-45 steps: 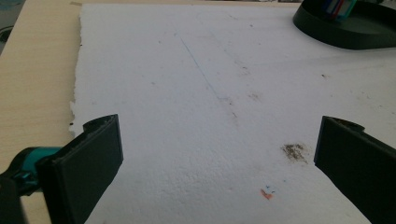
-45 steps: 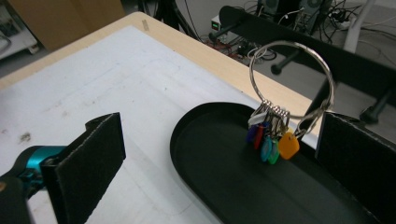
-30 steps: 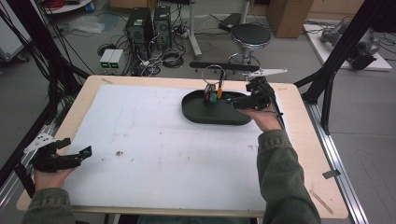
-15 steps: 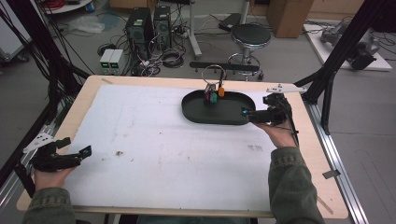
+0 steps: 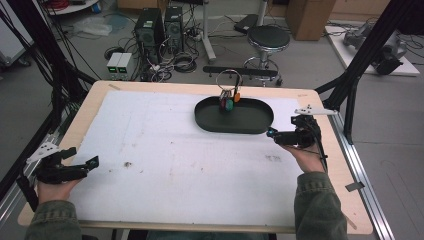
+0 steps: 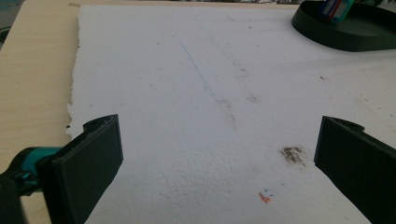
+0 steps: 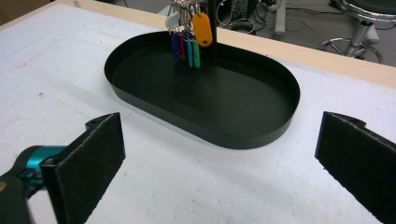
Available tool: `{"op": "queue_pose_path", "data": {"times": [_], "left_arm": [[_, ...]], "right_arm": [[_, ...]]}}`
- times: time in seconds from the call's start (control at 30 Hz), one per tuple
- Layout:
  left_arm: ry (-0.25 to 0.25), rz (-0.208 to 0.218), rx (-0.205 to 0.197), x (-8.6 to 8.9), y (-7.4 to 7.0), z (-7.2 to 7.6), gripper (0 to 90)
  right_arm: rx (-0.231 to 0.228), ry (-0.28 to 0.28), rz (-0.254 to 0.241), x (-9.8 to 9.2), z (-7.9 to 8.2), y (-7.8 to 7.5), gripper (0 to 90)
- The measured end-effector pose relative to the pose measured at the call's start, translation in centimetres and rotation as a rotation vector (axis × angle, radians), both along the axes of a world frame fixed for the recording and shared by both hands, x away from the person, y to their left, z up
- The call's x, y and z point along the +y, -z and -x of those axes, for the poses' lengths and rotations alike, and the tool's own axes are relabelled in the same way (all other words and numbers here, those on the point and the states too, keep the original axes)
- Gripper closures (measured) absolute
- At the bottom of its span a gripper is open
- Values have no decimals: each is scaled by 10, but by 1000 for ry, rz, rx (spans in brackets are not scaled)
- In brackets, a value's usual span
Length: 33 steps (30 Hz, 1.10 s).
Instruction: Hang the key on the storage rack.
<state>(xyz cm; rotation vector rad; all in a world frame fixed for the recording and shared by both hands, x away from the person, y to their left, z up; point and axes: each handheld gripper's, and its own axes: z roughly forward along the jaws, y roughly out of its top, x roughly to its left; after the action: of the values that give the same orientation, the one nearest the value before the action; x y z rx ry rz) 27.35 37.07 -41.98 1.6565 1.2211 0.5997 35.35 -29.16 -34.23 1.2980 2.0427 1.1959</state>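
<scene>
A black oval tray [image 5: 215, 125] lies at the back middle of the white foam sheet. A thin stand with a ring top [image 5: 229, 76] rises from it, and a bunch of keys with coloured tags [image 5: 228, 102] hangs there. My right gripper [image 5: 271, 133] is open and holds nothing, just off the tray's right end, with its jaws pointing at it. In the right gripper view the tray [image 7: 243, 140] and keys [image 7: 187, 35] lie ahead of the wide-apart jaws. My left gripper [image 5: 82, 156] is open and holds nothing at the front left, far from the tray [image 6: 345, 42].
The white foam sheet [image 5: 165, 160] covers most of the wooden table [image 5: 345, 190] and carries small dark smudges [image 6: 292, 154]. Black frame posts stand at both sides. A stool [image 5: 268, 37] and computer cases [image 5: 157, 25] stand on the floor beyond the far edge.
My right gripper has drawn back from over the tray's right part, moving right and towards the person, to just outside the tray's end. The left gripper has stayed put.
</scene>
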Motion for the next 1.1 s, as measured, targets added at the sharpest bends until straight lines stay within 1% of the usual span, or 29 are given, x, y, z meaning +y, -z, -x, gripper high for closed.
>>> {"op": "queue_pose_path", "data": {"times": [0.07, 0.1, 0.13, 0.17, 0.23, 0.33, 0.4, 0.57, 0.63, 0.87, 1.1], "left_arm": [[2, -1, 1, 0, 0, 0, 17], [1, -1, 1, 0, 0, 0, 17], [0, 0, 0, 0, 0, 0, 17], [2, 1, 1, 0, 0, 0, 17], [0, 1, -1, 1, 0, 0, 17], [2, 0, -1, 1, 0, 0, 17], [2, 0, 0, 1, 0, 0, 17], [1, 1, -1, 1, 0, 1, 17], [1, 0, -1, 1, 0, 1, 17], [-2, 1, -3, 1, 0, 1, 17], [-3, 3, -2, 2, 0, 1, 17]], "right_arm": [[1, 11, -7, -2, 3, 4, 6], [0, 24, -8, -4, 5, 10, 6], [0, 24, -8, -4, 5, 10, 6], [14, 34, -7, -5, 8, 16, 6], [15, 37, 1, -5, 10, 18, 6], [0, 48, -13, -7, 16, 26, 6], [-1, 56, -12, -8, 19, 31, 6], [-22, 78, -14, -12, 29, 41, 6], [-29, 74, -18, -12, 34, 46, 6], [-55, 87, -43, -11, 43, 57, 6], [-55, 99, -49, -12, 48, 65, 6]]}}
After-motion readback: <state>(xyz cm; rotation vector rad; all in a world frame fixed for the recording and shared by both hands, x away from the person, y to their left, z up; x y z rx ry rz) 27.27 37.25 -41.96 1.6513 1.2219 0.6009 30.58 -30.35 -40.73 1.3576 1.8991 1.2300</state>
